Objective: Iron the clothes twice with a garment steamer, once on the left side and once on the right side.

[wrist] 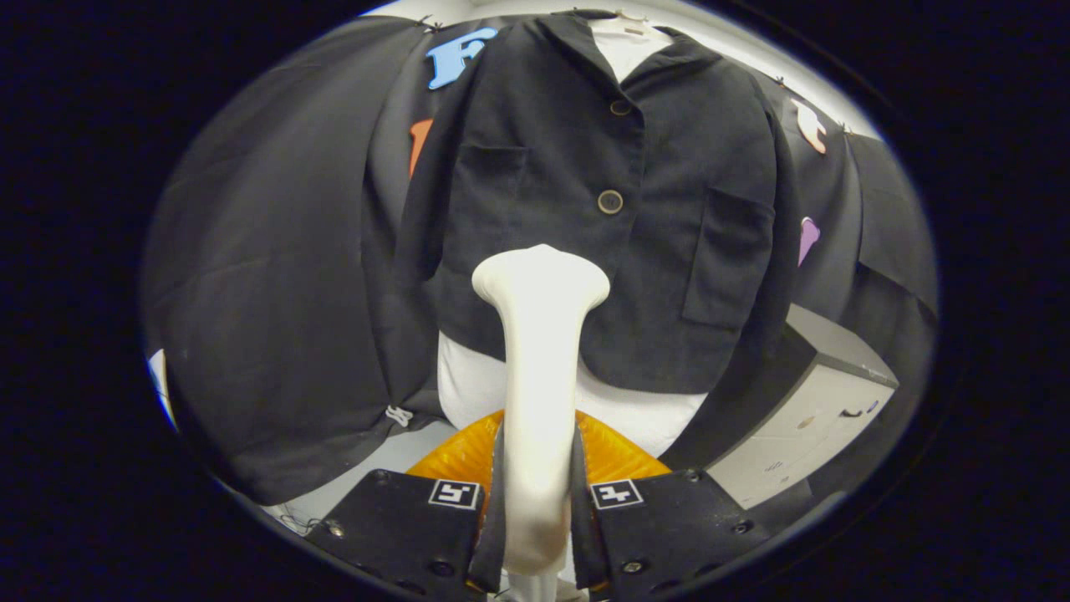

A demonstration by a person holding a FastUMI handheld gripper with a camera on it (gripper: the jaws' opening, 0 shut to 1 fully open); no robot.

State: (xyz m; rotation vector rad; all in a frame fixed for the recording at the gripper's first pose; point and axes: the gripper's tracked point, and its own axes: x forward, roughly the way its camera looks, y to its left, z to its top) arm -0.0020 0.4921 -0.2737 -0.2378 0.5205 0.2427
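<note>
A white garment steamer (pixel 539 368) stands upright between my fingers, and my gripper (pixel 535 502) is shut on its handle. Its wide head (pixel 541 276) points at the lower middle of a dark buttoned jacket (pixel 585 201), close to the cloth just left of the button line; I cannot tell if it touches. The jacket hangs on a white dress form (pixel 627 46), with two chest pockets and two buttons showing. The form's white body (pixel 635 414) shows below the jacket's hem.
An orange ribbed object (pixel 456 456) lies just beyond my fingers, low behind the steamer. A grey and white cabinet (pixel 815 410) stands to the right of the dress form. Black cloth hangs to the left and behind the jacket.
</note>
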